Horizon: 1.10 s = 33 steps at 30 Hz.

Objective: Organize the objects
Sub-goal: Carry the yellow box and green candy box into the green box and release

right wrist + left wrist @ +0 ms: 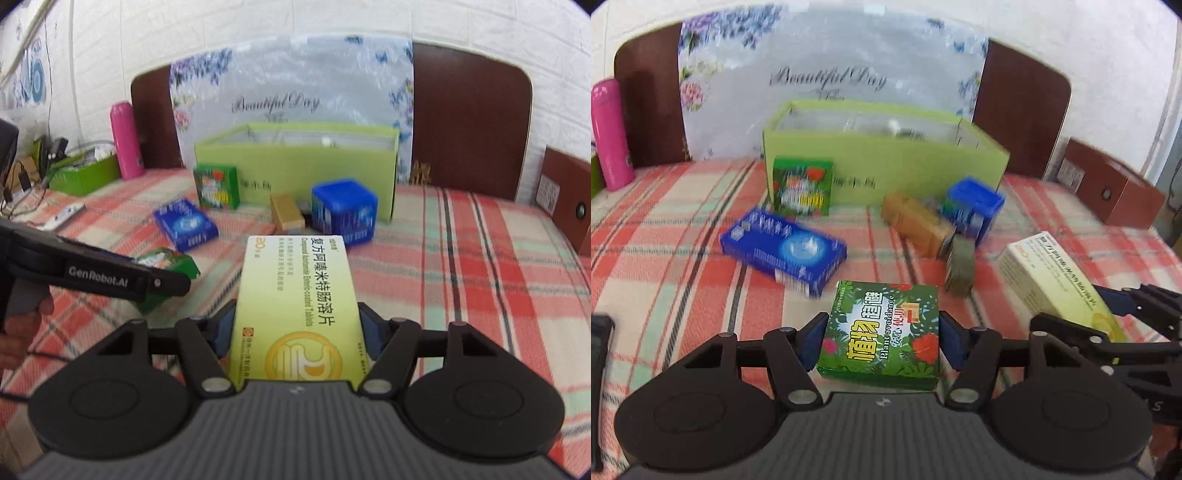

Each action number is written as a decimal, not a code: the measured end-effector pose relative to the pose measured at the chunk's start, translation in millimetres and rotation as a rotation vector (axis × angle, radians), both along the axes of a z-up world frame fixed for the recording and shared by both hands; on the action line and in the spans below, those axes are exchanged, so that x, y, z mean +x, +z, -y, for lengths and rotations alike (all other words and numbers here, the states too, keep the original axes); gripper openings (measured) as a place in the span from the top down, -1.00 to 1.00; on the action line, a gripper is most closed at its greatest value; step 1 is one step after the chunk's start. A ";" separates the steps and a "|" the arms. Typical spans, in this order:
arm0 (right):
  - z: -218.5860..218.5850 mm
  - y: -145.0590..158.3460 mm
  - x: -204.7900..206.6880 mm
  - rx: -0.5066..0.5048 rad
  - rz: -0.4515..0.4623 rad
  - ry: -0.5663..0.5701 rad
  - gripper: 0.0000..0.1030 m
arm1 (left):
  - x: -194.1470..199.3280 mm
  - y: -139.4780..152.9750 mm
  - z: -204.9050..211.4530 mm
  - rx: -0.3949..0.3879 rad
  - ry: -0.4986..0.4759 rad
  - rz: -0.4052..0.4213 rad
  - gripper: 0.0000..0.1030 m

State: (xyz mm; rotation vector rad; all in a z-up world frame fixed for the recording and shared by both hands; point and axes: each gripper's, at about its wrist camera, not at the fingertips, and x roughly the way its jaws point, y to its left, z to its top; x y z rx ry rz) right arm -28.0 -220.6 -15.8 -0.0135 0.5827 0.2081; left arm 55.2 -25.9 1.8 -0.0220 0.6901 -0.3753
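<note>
My left gripper (881, 339) is shut on a green "Plant avoidance" box (882, 332), held above the plaid cloth. My right gripper (295, 332) is shut on a long pale yellow tablet box (295, 310); that box also shows in the left wrist view (1060, 284). A light green open bin (886, 162) stands at the back. In front of it are a second green box (803, 186) leaning upright, a flat blue box (783, 251), a tan box (916, 225) and a blue cube box (973, 206).
A pink bottle (126, 140) and a green tray with cables (85, 173) stand at the back left. A dark wooden headboard (469, 122) and a floral sheet (291, 85) close the back. A brown box (1115, 192) sits at the right.
</note>
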 end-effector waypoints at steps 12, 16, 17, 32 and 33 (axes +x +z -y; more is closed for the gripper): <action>12.9 79.7 81.2 -0.015 0.276 -0.067 -0.28 | 65.4 101.8 13.0 -0.155 0.026 0.227 -0.26; 16.1 98.5 122.8 -0.041 0.327 -0.104 -0.28 | 101.0 115.2 17.9 -0.172 0.073 0.262 -0.26; 17.3 101.2 133.1 -0.049 0.336 -0.114 -0.28 | 111.0 116.5 19.3 -0.175 0.078 0.262 -0.26; 10.9 14.9 239.8 -0.128 0.174 -0.142 -0.76 | 202.7 44.9 39.0 -0.037 0.148 0.135 -0.56; 11.0 10.5 238.2 -0.144 0.182 -0.138 -0.79 | 201.9 42.3 36.0 -0.042 0.155 0.129 -0.56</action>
